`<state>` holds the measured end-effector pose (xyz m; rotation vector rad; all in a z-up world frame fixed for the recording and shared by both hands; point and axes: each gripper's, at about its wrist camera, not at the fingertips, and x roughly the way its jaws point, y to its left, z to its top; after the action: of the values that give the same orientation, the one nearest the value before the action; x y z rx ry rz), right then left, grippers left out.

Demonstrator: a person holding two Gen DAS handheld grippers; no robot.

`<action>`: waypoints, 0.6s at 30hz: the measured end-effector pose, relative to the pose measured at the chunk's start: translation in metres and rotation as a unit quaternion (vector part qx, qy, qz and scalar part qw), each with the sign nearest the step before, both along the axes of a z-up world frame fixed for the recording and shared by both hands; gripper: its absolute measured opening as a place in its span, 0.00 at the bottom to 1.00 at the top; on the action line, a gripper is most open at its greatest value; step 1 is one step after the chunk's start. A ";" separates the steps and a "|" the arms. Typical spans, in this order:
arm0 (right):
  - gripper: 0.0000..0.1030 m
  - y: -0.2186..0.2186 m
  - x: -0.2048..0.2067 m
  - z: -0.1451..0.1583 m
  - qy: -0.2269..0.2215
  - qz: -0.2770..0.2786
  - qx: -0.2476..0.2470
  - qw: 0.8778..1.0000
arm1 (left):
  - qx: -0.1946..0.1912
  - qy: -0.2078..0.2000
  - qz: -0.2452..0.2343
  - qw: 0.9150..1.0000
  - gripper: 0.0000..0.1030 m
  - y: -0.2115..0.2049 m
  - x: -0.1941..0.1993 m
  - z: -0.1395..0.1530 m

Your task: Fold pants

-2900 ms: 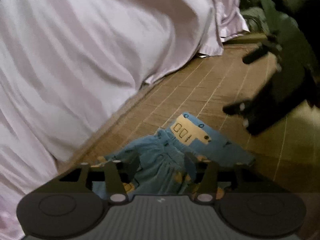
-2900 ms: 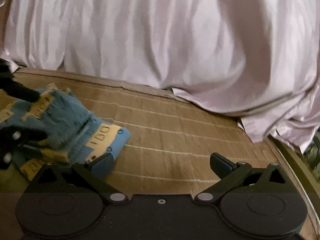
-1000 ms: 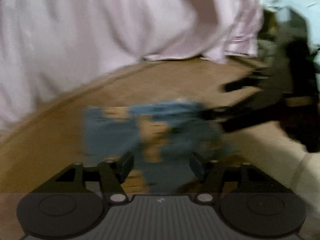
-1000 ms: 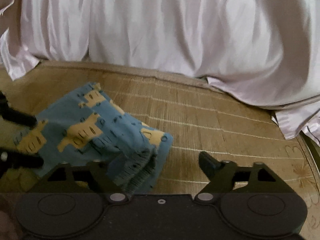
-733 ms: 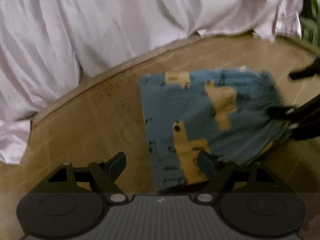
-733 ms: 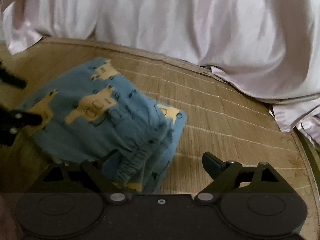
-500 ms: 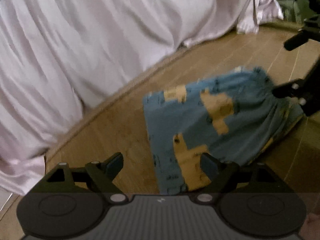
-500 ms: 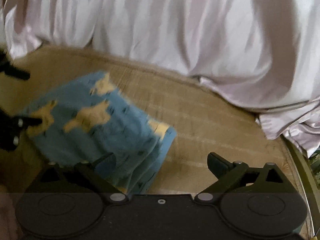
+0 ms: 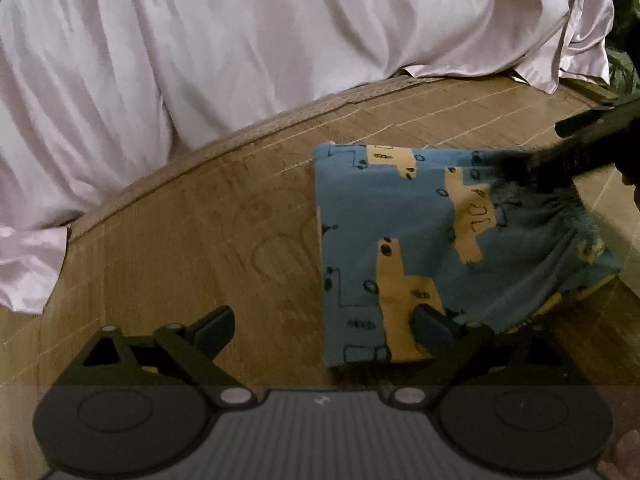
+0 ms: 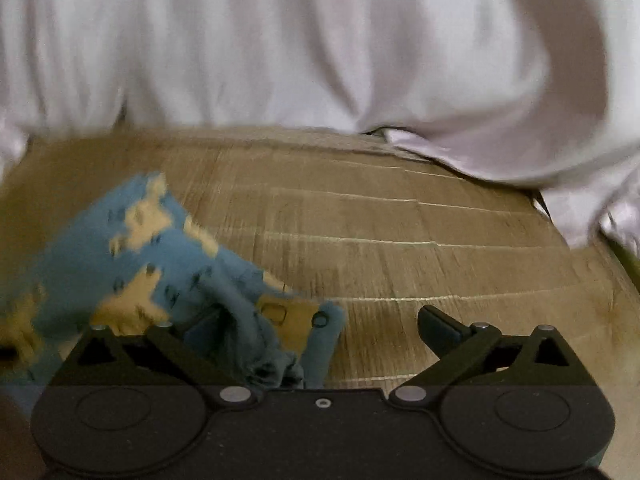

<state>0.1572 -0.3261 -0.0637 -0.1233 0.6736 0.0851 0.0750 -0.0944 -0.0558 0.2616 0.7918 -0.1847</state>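
The blue pants (image 9: 440, 240) with yellow vehicle prints lie folded in a rough rectangle on the woven mat (image 9: 200, 240), gathered waistband toward the right. My left gripper (image 9: 320, 328) is open with nothing in it; its right fingertip (image 9: 430, 330) overlaps the pants' near edge. The right gripper shows there as a dark bar (image 9: 580, 148) at the waistband end. In the right wrist view, which is blurred, the pants (image 10: 160, 272) fill the lower left. My right gripper (image 10: 320, 328) is open, and the bunched waistband (image 10: 272, 360) drapes by its left finger.
A pale satin sheet (image 9: 240, 40) hangs in folds along the whole back and left (image 10: 320, 40). Bare mat (image 10: 440, 248) stretches right of the pants. Something dark green (image 9: 624, 64) sits past the mat's far right corner.
The left gripper has let go of the pants, opened wide and drawn back left. The pants went from a bunched heap to a flat folded rectangle. The right gripper stayed open at the waistband end.
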 end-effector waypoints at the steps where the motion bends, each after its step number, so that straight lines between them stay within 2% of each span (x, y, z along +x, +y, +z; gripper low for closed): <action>1: 0.98 0.002 -0.001 0.004 -0.009 -0.003 0.005 1.000 | -0.004 0.002 0.001 1.000 0.95 0.003 0.000 0.000; 5: 0.98 0.025 0.016 0.012 0.008 0.042 0.035 0.998 | -0.042 0.032 0.021 0.998 0.96 0.015 0.001 0.002; 6: 0.98 0.031 0.021 0.009 0.017 0.044 0.028 0.998 | -0.049 0.041 0.027 0.998 0.96 0.017 0.003 0.001; 9: 0.93 0.050 0.030 -0.007 0.026 0.031 -0.060 0.997 | -0.063 0.062 0.042 0.995 0.98 0.024 0.004 -0.001; 12: 0.95 0.051 0.014 -0.002 -0.005 0.029 -0.078 0.997 | -0.079 0.076 0.059 0.992 0.98 0.034 0.003 -0.001; 14: 0.99 0.050 0.001 0.008 -0.028 0.022 -0.071 0.997 | -0.088 0.082 0.069 0.990 0.98 0.040 0.004 0.000; 18: 0.99 0.042 -0.020 0.019 -0.050 0.020 -0.044 0.998 | -0.113 0.099 0.091 0.984 0.98 0.050 0.009 0.003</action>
<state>0.1368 -0.2837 -0.0445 -0.2234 0.5759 0.0875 0.0842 -0.0448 -0.0525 -0.0458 0.9785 -0.1273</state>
